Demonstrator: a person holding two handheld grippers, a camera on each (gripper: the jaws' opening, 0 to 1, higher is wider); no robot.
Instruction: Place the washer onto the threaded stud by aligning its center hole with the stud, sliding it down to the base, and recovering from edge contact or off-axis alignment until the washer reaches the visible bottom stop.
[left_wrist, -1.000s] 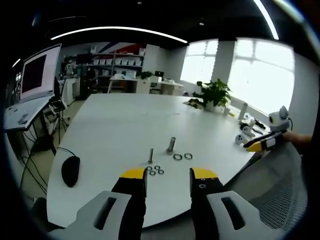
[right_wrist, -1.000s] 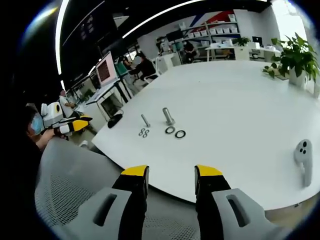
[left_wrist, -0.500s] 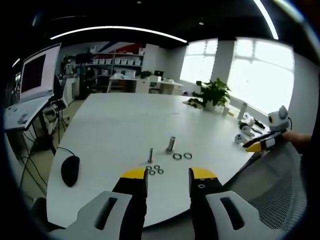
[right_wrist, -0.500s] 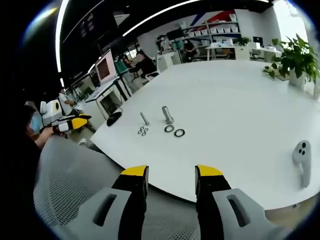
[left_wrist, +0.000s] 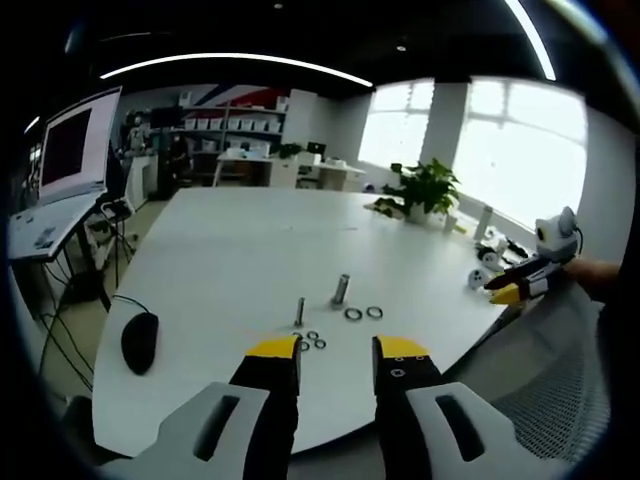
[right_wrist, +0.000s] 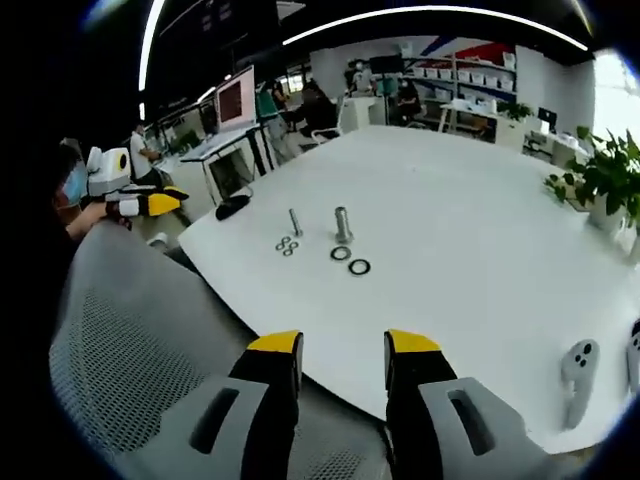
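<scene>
White table (left_wrist: 230, 250) in open office, carrying two upright threaded studs: thin stud (left_wrist: 300, 311) and thick stud (left_wrist: 341, 291), with small washers (left_wrist: 311, 342) clustered just beside the thin one and two large washers (left_wrist: 364, 313) flat near the thick one; computer mouse (left_wrist: 140, 340) off to one side. Left gripper (left_wrist: 336, 352) short of the small washers, jaws parted, nothing held. Right gripper (right_wrist: 337, 348) off the table edge above mesh chair back (right_wrist: 130, 340), jaws parted and empty, well apart from studs and washers.

An open-plan office: monitor (left_wrist: 75, 145), shelving (left_wrist: 232, 122), desks, white table (left_wrist: 250, 250).
</scene>
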